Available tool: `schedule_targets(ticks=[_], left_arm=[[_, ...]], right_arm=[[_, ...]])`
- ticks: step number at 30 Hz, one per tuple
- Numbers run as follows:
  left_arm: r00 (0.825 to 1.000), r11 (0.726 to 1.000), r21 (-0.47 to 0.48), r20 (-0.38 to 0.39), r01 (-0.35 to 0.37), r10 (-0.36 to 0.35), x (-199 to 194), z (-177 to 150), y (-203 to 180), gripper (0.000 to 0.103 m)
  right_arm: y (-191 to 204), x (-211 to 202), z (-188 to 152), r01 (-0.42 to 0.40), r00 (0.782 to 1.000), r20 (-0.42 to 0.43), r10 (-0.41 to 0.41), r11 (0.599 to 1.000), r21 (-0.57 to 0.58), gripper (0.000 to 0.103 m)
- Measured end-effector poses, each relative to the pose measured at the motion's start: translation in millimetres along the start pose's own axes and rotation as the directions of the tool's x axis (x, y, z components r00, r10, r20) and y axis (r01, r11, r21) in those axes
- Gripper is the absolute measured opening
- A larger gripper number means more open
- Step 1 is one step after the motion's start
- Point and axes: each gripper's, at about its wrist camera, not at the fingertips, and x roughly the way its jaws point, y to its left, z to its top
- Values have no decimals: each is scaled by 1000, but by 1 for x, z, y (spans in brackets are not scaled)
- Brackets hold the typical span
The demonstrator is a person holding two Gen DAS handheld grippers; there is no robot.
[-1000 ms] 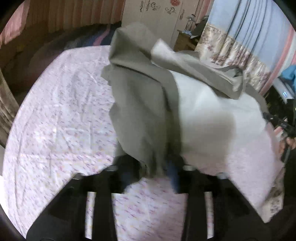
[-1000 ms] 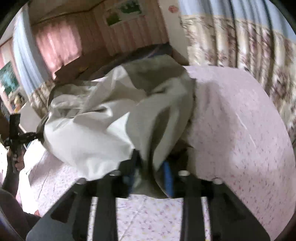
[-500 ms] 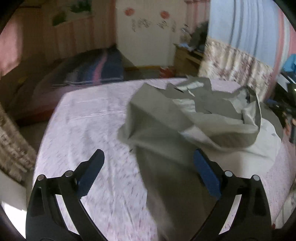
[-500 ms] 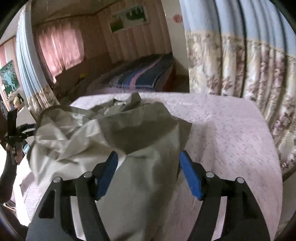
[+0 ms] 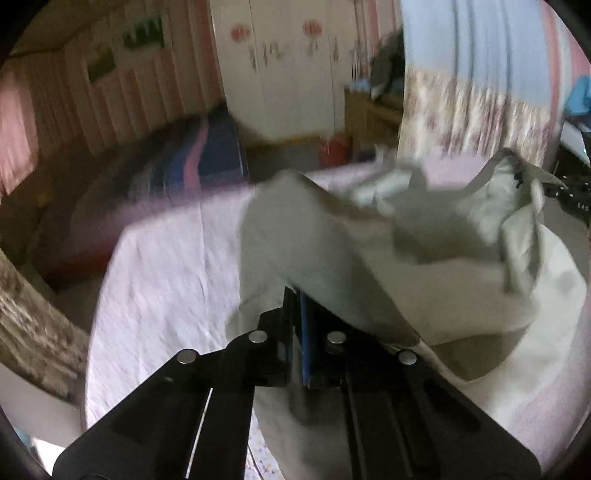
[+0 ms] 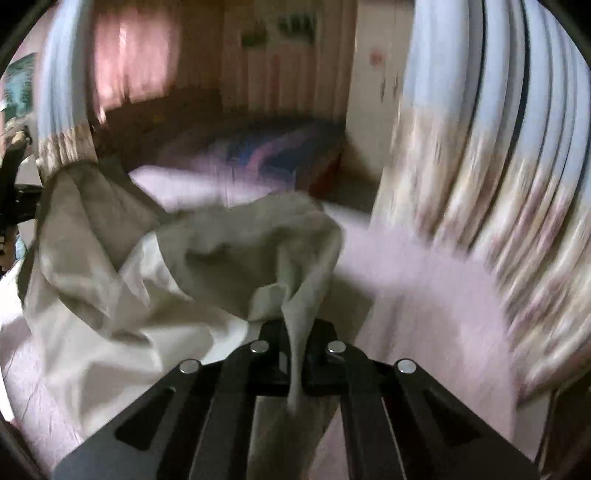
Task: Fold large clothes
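Both views motion-blurred, left gripper [image 5: 301, 317] and right gripper [image 6: 295, 343] each clamped on grey cloth [image 5: 332, 251], left fingertips part-covered, pink bed [image 5: 162, 273], curtains [image 6: 480, 177].

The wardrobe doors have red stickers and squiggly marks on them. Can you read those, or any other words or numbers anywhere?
None can be read for sure.
Wardrobe: red round stickers and dark marks, too blurred to read.
Black device at the right edge: tiny pale characters, too small to read.
Wall pictures: green blurs, no readable words.
Grey garment: no label shows.
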Motion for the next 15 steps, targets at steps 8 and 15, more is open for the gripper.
schedule_targets(ticks=[8, 15], left_arm=[[961, 970, -230, -276, -77, 11, 105, 21, 74, 1], [959, 975, -170, -268, -144, 95, 80, -2, 63, 19]], right_arm=[[-89, 104, -9, 137, 936, -352, -14, 935, 327, 7], [-57, 78, -12, 232, 934, -306, -183, 964, 132, 65]])
